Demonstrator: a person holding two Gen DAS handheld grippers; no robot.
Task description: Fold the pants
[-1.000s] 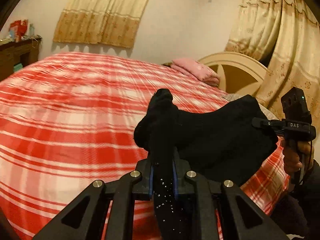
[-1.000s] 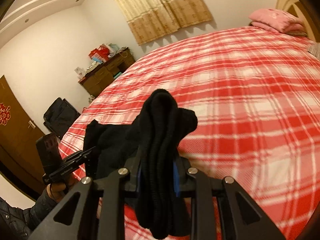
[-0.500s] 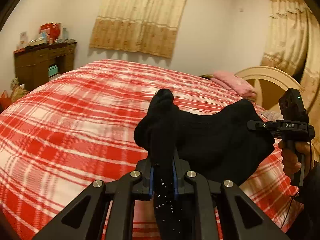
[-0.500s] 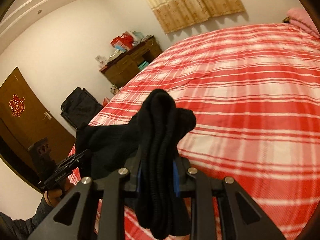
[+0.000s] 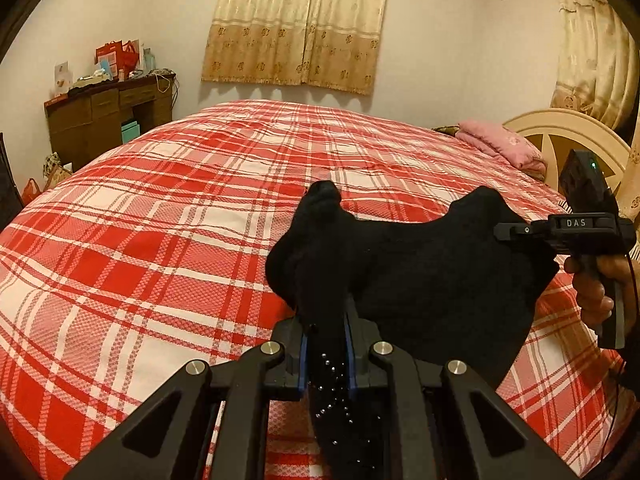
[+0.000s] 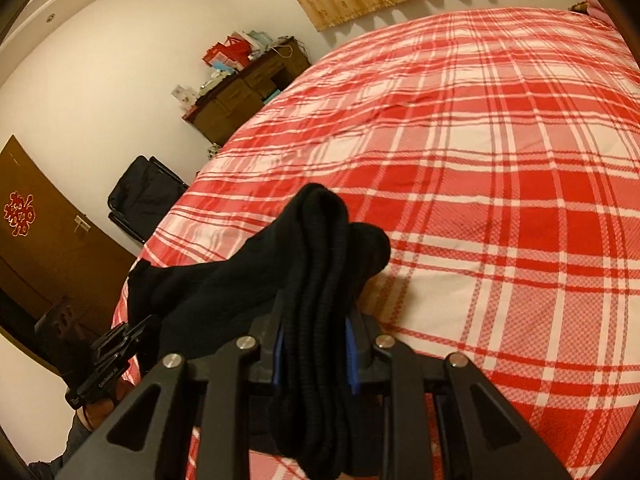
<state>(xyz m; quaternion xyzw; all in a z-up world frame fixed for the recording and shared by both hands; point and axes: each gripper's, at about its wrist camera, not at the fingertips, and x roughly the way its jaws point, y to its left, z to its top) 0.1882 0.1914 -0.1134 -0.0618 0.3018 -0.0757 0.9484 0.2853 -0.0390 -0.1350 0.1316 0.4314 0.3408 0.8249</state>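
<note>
Left wrist camera looks along the left gripper (image 5: 325, 354), whose two fingers are pinched nearly together on a bunched edge of the black pants (image 5: 420, 276); a strip of the cloth, dotted with small studs, hangs down between them toward the viewer. From that pinch the pants stretch to the right in a sagging dark sheet, held up in the air above the near edge of the bed (image 5: 168, 216), which is covered in a red and white plaid spread. At the far right a hand holds the right gripper (image 5: 506, 233), which meets the other end of the cloth. Seen from the right wrist camera, that gripper is likewise closed almost fully on a thick ribbed roll of the pants, with the fabric spilling over and below the fingers and running off to the left toward the other tool. A dark wooden desk (image 5: 108, 120) stands against the far wall on the left, and a pink pillow (image 5: 502, 148) lies at the far right by the headboard. The step in hand appears to be lifting and spreading the garment between both grips. The next move likely calls for lowering it flat onto the spread, keeping it taut so no creases form before a fold.
</note>
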